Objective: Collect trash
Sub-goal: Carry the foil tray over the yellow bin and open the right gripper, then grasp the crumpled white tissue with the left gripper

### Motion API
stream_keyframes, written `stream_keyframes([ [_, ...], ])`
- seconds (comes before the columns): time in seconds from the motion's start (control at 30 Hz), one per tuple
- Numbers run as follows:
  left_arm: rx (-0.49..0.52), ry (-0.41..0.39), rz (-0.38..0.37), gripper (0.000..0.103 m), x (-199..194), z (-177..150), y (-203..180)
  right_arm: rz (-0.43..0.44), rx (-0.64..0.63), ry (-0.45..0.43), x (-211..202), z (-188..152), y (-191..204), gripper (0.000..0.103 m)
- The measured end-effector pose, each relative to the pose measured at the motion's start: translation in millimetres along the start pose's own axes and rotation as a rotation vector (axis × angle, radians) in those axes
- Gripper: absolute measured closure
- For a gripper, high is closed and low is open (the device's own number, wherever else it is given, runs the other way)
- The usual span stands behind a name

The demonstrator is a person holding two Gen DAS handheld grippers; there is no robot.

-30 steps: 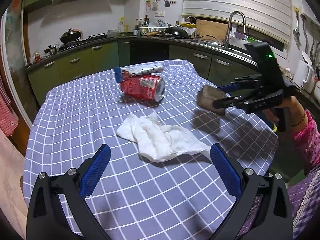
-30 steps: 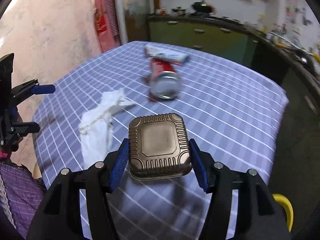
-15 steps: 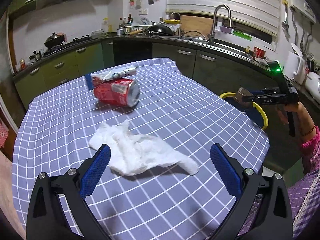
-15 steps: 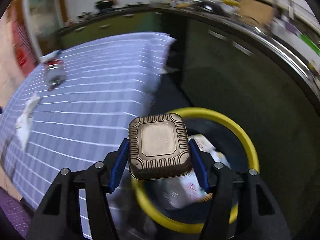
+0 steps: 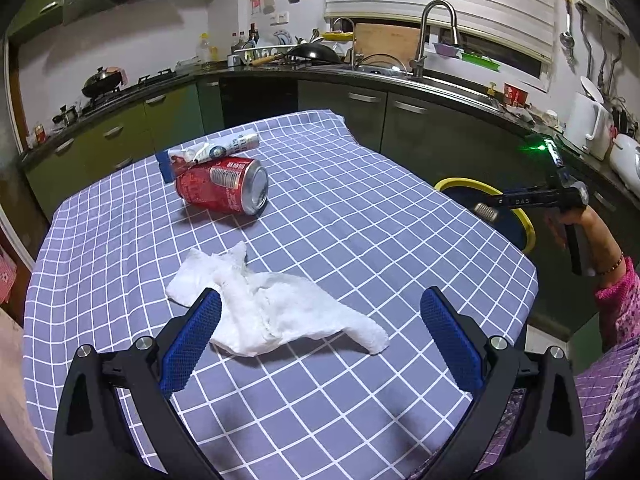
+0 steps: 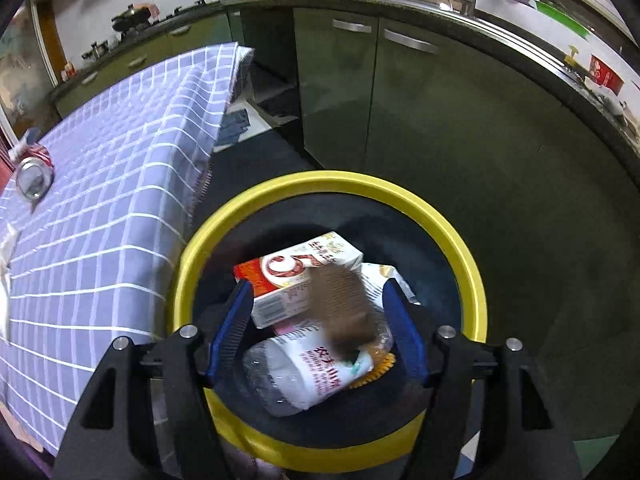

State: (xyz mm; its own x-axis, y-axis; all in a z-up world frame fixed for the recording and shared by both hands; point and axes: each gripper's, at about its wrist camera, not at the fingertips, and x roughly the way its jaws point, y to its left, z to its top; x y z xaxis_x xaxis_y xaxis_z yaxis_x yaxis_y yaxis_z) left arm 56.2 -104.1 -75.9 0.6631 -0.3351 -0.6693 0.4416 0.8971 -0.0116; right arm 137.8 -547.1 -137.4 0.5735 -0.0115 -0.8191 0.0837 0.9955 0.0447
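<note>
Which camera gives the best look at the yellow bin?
The right wrist view: it looks straight down into the yellow bin, showing its rim and the trash inside. The left wrist view catches only part of the rim past the table's edge.

Black tool (image 5: pixel 320 344), blue ribbed pads (image 5: pixel 191 344)

1. Bench (image 5: pixel 360 184) under a purple checked cloth.
2. Faucet (image 5: pixel 436 28) over the sink, far counter.
3. Wok (image 5: pixel 312 53) beside the dish rack.
4. Lidded pan (image 5: pixel 102 82) on the stove.
5. White kettle (image 5: pixel 586 126), right counter.
6. Green cabinets (image 5: pixel 120 136) below.
</note>
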Motion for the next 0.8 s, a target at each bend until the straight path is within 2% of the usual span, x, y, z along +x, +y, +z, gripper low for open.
stream_keyframes([
  [0.17,-0.041,0.030,0.009,0.005,7,-2,11,0.027,-0.008,-0.040,-16,-9,16,0.039],
  [0.27,-0.051,0.046,0.007,0.005,13,-1,16,0.081,-0.012,-0.048,-22,-15,28,0.038],
  [0.5,-0.009,0.087,0.018,0.005,45,8,29,0.135,-0.024,-0.060,-32,-15,40,0.038],
  [0.6,0.009,0.128,0.045,0.005,66,10,39,0.147,-0.023,-0.064,-34,-14,41,0.037],
  [0.8,-0.013,0.190,0.010,0.005,90,10,57,0.167,-0.018,-0.052,-28,-15,42,0.036],
])
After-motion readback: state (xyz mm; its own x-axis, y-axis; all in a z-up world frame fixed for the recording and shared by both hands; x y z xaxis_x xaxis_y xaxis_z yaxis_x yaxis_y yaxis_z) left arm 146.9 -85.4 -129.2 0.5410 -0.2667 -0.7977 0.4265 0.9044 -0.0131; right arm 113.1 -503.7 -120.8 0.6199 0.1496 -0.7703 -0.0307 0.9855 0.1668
